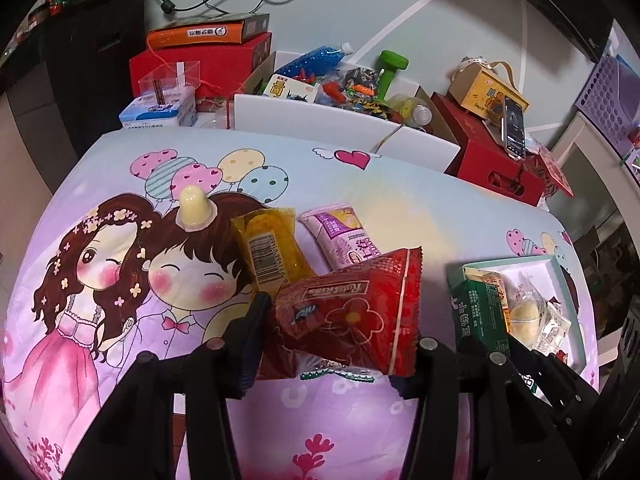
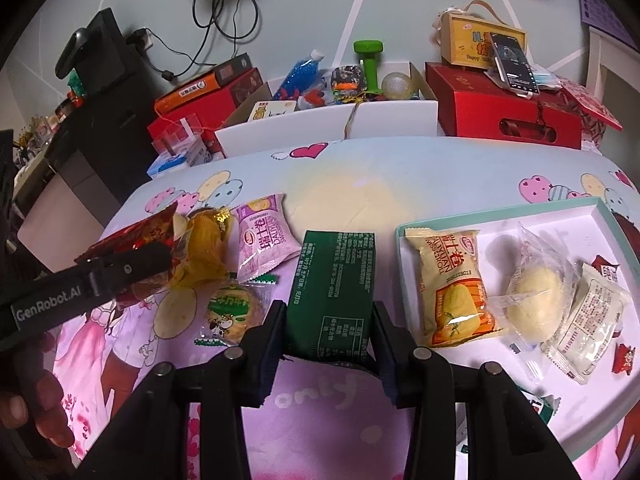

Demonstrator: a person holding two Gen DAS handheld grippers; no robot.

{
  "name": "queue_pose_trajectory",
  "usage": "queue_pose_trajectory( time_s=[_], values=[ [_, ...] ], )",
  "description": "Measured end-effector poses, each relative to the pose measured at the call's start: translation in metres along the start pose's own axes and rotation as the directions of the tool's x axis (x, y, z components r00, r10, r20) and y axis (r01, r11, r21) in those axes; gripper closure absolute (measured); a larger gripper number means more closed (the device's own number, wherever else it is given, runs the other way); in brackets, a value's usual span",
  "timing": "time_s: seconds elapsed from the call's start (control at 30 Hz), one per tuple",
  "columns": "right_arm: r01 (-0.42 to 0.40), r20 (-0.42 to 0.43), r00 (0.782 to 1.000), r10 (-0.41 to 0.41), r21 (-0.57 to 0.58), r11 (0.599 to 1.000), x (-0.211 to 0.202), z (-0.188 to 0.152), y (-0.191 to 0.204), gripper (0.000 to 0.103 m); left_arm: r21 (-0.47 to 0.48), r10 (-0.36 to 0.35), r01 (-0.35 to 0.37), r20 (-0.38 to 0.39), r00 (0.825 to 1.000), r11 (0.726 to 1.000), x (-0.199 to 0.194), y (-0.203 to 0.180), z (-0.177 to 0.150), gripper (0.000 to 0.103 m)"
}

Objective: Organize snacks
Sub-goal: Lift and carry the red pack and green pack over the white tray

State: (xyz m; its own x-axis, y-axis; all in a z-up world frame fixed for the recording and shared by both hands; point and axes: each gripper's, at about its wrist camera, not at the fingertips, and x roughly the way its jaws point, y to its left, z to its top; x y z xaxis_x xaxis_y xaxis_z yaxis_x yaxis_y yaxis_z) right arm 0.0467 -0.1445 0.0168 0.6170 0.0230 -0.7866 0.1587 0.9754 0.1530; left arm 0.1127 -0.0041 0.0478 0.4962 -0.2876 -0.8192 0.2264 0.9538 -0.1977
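Two grippers were in use over a surface covered with a cartoon-print cloth [image 1: 100, 280]; whether it was a desk or a bed could not be told; the left gripper [image 1: 332, 332] had its jaws partly closed on a red snack packet [image 1: 352, 312], the packet raised off the cloth and pinched from both sides; the right gripper [image 2: 330, 320] held a dark green carton [image 2: 332, 280] between its jaws, the pads pressing on its two long sides, the jaws roughly a third apart; seen from the right wrist, the left gripper's finger crossed the left edge with the red packet above it and part of a hand [image 2: 36, 404] below; loose on the cloth lay a yellow wrapped snack [image 1: 272, 244], a pink-and-white roll packet [image 1: 344, 236], a small round biscuit in a green-edged wrapper [image 2: 234, 314], and farther off a pale jelly cup [image 1: 194, 210] standing on its lid; to the right sat a shallow white tray with a teal rim [image 2: 520, 208], holding a yellow roll packet [image 2: 452, 284], a clear-wrapped pale round cake [image 2: 536, 304] and a white wrapped snack [image 2: 592, 316], side by side; behind the cloth stood an open white box [image 1: 340, 120] of odds and ends, a green dumbbell [image 1: 390, 70], red boxes [image 1: 492, 160], and a phone [image 1: 514, 124] propped upright.
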Motion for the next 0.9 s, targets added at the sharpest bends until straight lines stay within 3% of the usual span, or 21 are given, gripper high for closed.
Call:
queue_pose_trajectory(
  time_s=[0.3, 0.5, 0.67, 0.9],
  values=[
    [0.006, 0.025, 1.0, -0.007, 0.028, 1.0, -0.012, 0.003, -0.01, 0.059, 0.029, -0.006, 0.005, 0.033, 0.999, 1.0, -0.011, -0.013, 0.002, 0.051],
    [0.064, 0.051, 0.996, -0.068, 0.068, 0.996, -0.028, 0.008, -0.032, 0.059, 0.077, -0.027, 0.022, 0.058, 0.998, 0.997, -0.021, -0.035, 0.002, 0.051],
    [0.118, 0.048, 0.991, -0.127, 0.157, 0.981, -0.041, 0.01, -0.073, 0.059, 0.135, -0.042, 0.032, 0.072, 0.997, 0.99, -0.025, -0.06, 0.0, 0.051],
    [0.205, 0.037, 0.973, -0.227, 0.309, 0.929, -0.064, 0.004, -0.143, 0.059, 0.214, -0.097, 0.081, 0.062, 0.993, 0.974, -0.025, -0.103, -0.009, 0.051]
  ],
)
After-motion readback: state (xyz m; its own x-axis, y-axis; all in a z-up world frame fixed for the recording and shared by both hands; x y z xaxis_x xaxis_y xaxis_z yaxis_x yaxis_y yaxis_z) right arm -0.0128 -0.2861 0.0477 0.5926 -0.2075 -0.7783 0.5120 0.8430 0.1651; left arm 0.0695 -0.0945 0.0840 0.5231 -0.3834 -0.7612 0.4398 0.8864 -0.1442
